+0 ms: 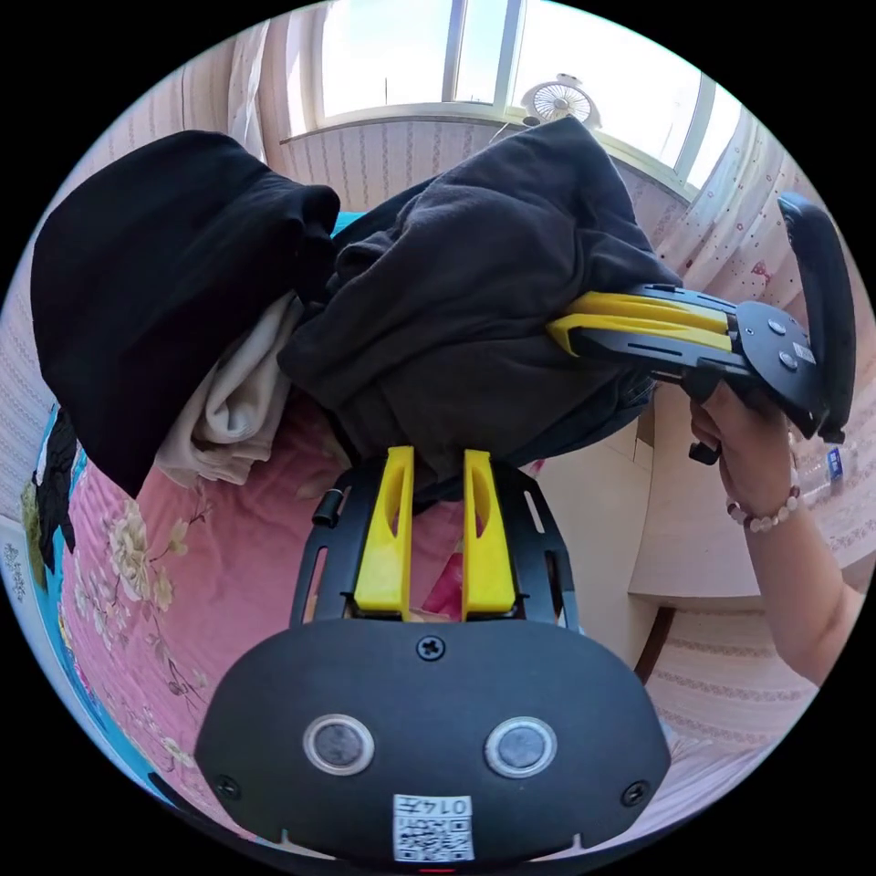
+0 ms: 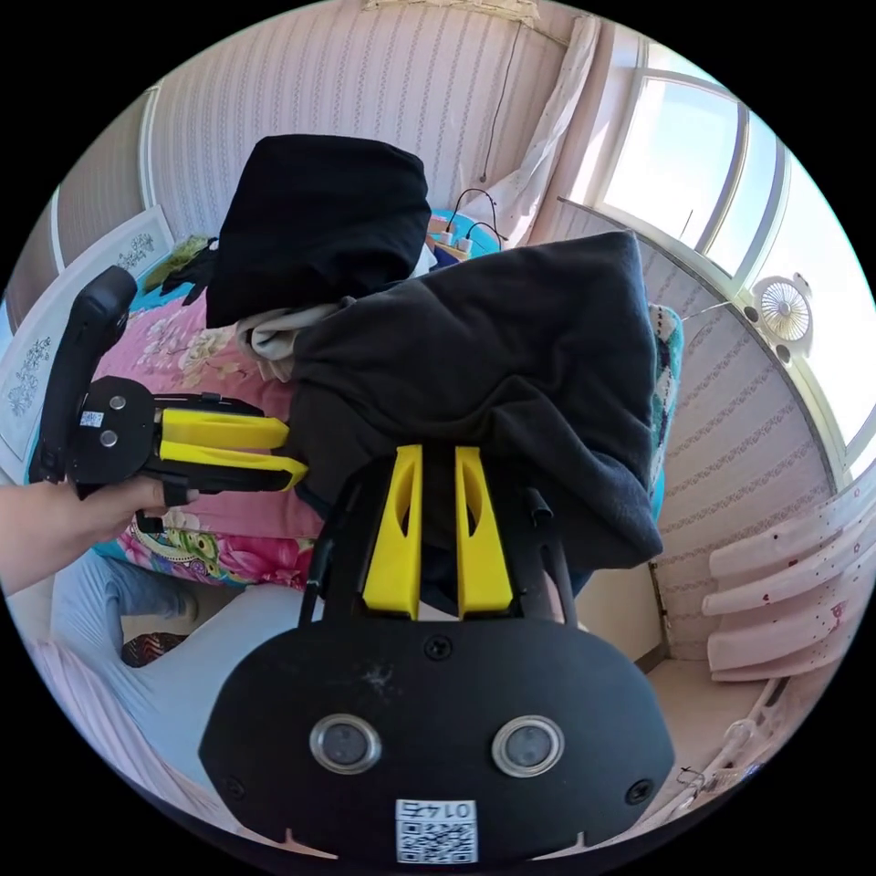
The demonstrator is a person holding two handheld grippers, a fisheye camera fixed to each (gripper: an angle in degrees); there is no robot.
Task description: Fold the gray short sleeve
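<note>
The bunched dark gray short-sleeve shirt (image 1: 474,301) hangs lifted above the pink floral quilted bedspread (image 1: 210,602), beside a black garment (image 1: 164,283) and a cream one (image 1: 237,411), with the yellow-jawed left gripper (image 1: 436,470) and right gripper (image 2: 438,465) both clamped on its lower edge, jaws nearly together.

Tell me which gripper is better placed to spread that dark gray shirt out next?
Probably neither: the left gripper and right gripper each pinch the bunched dark gray shirt lifted above the pink floral bedspread, so both should pull apart together.
</note>
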